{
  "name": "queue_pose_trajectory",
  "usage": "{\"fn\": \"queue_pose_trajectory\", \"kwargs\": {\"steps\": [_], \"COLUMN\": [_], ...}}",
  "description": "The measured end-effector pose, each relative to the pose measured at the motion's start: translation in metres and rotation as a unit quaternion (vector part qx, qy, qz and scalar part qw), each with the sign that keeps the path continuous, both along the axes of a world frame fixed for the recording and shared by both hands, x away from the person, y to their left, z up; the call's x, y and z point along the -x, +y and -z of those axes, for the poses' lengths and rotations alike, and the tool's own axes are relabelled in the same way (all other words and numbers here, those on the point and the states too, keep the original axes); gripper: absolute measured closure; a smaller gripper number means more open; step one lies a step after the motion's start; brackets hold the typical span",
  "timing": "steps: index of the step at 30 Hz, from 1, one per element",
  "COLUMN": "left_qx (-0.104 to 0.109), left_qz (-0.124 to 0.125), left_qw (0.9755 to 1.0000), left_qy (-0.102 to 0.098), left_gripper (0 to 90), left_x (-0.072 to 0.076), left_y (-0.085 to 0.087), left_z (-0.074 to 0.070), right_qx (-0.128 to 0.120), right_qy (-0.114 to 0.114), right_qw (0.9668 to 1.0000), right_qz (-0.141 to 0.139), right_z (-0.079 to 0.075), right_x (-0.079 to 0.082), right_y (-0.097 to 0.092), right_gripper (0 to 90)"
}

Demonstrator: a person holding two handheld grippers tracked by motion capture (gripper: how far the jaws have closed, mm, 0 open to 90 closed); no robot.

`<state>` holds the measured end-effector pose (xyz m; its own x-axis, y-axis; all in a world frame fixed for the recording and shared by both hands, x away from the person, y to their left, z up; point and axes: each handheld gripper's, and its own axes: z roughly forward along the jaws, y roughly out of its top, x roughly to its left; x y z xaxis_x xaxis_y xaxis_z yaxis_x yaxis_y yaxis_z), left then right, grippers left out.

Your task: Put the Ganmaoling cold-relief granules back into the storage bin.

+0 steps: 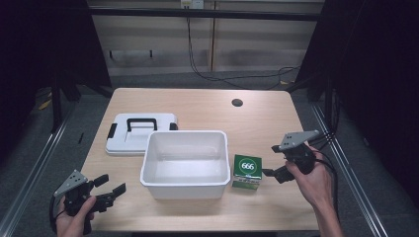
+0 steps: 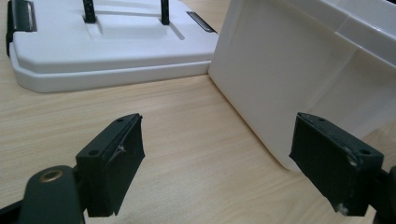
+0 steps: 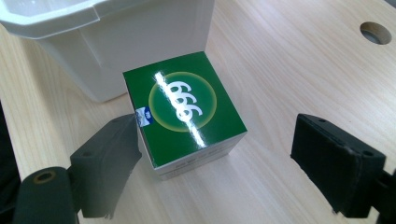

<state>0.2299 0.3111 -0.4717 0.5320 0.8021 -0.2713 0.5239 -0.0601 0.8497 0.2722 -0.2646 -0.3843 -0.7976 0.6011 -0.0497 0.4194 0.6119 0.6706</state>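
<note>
- Left gripper [image 1: 109, 188] sits at the table's [image 1: 197, 101] near-left corner, held in a hand [image 1: 74, 217]; its 2 jaws are spread wide with nothing between them, over bare wood beside the tub's corner.
- Lid [image 1: 141, 132], white with a black handle and clips, lies flat at the back left, touching the tub's rear-left corner.
- Tub [image 1: 185, 185], white and open, stands mid-table.
- Box [image 1: 247, 171], green and marked 666, stands just right of the tub, close to its wall.
- Right gripper [image 1: 272, 160] is held in a hand [image 1: 311, 182] right of the box; jaws spread, 1 pad [image 3: 112, 154] at the box's corner, the other well apart.
</note>
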Motion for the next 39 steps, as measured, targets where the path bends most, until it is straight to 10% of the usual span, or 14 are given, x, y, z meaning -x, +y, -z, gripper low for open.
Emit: {"fn": "queue_pose_trajectory", "kwargs": {"steps": [12, 23, 39], "left_qx": [0.0, -0.001, -0.003], "left_qz": [0.001, 0.004, 0.001], "left_qw": [1.0, 1.0, 1.0], "left_qy": [-0.002, -0.002, -0.002], "left_gripper": [16.9, 16.9, 16.9], "left_x": [0.0, 0.0, 0.001], "left_y": [0.0, -0.002, -0.001], "left_z": [0.0, 0.0, 0.0], "right_qx": [0.051, 0.159, 0.183], "right_qy": [0.03, 0.067, 0.107], "right_qw": [0.9977, 0.9822, 0.9701], "right_qz": [-0.032, -0.076, -0.119], "right_z": [-0.01, -0.011, -0.001], "right_x": [-0.018, -0.04, -0.056], "right_y": [0.022, 0.052, 0.073], "right_gripper": [14.7, 14.9, 13.3]}}
